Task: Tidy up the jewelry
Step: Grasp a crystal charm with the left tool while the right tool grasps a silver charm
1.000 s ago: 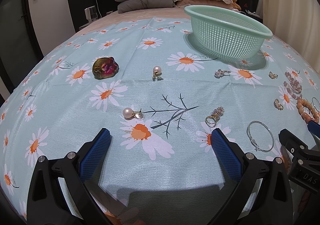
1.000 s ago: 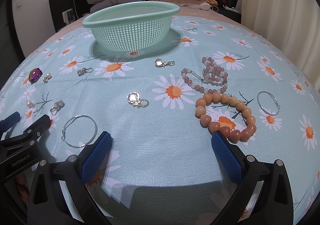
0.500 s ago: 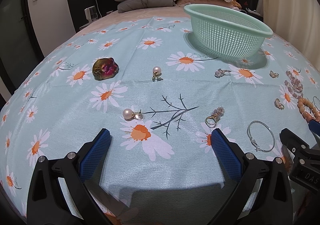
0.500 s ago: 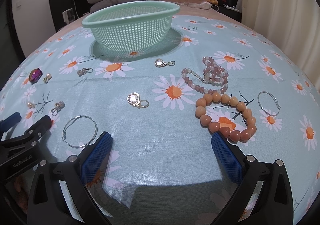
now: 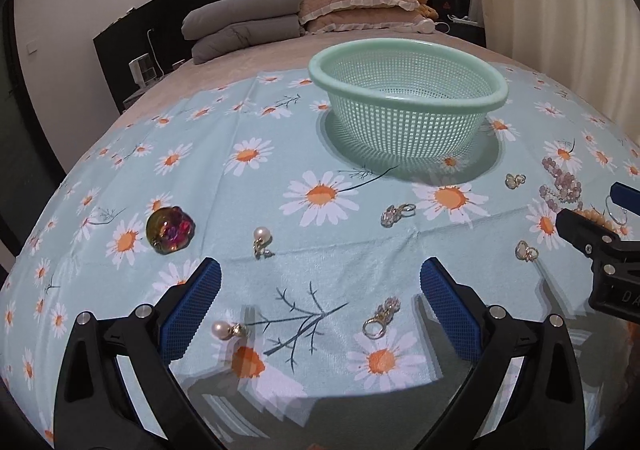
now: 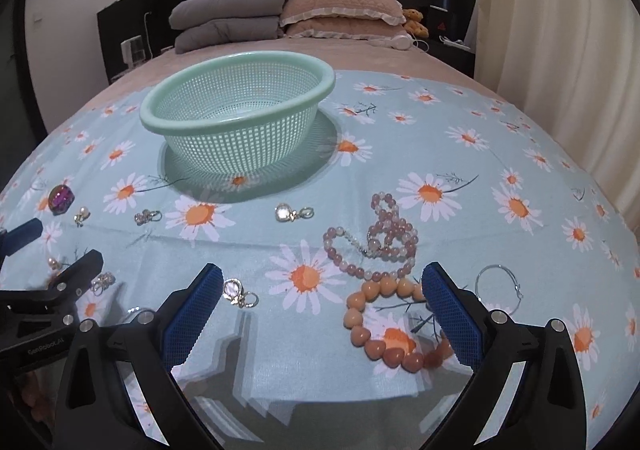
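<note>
A mint green mesh basket (image 5: pixel 408 90) (image 6: pixel 240 98) stands empty on the daisy cloth. My left gripper (image 5: pixel 320 306) is open over a pearl earring (image 5: pixel 225 329) and a gold ring charm (image 5: pixel 380 318). Farther off lie a second pearl earring (image 5: pixel 261 240), an iridescent brooch (image 5: pixel 170 230) and a crystal charm (image 5: pixel 396 212). My right gripper (image 6: pixel 322 310) is open, with an orange heart-bead bracelet (image 6: pixel 384 324) between its fingers. Beyond it lie a pink bead bracelet (image 6: pixel 376 242), a silver hoop (image 6: pixel 500 284), a crystal pendant (image 6: pixel 288 212) and a gold-ringed charm (image 6: pixel 238 292).
The daisy cloth (image 6: pixel 460 154) covers a bed with grey and tan pillows (image 6: pixel 280 16) at the dark headboard. A cream curtain (image 6: pixel 560 30) hangs on the right. The left gripper's arm (image 6: pixel 44 290) shows at the right view's left edge.
Both grippers have moved forward toward the basket and tilted up, so the basket and jewelry sit lower and nearer in both views. Both stay open; nothing was picked up.
</note>
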`<action>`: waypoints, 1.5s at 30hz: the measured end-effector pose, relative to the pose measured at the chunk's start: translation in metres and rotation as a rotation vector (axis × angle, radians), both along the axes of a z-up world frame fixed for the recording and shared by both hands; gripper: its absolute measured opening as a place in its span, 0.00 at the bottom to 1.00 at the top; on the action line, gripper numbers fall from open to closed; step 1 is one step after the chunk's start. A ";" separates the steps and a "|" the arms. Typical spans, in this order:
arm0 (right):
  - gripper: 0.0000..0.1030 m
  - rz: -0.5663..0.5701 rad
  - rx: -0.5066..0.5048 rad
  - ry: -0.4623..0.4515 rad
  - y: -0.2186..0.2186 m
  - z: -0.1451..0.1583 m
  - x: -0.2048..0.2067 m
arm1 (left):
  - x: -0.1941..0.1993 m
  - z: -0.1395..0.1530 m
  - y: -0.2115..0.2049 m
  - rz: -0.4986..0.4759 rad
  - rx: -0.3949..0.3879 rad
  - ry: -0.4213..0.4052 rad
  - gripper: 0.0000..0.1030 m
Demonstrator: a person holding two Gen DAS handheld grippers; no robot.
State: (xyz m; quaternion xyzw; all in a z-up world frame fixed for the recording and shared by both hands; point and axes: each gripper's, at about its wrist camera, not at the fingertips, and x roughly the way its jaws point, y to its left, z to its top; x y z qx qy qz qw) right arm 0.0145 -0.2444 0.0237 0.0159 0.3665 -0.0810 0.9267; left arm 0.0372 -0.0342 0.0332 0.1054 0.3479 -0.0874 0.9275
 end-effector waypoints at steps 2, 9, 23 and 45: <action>0.93 0.016 -0.002 0.007 -0.001 0.001 0.011 | 0.011 0.001 -0.004 -0.022 -0.015 0.013 0.95; 0.92 0.052 0.018 0.045 0.000 -0.004 0.044 | 0.045 -0.009 -0.012 -0.051 -0.064 0.080 0.95; 0.56 0.096 0.071 0.121 -0.004 -0.026 0.063 | 0.056 -0.027 -0.022 -0.086 -0.046 0.143 0.91; 0.00 0.144 0.068 0.109 0.000 -0.023 0.058 | 0.040 -0.025 -0.039 -0.224 -0.038 0.116 0.16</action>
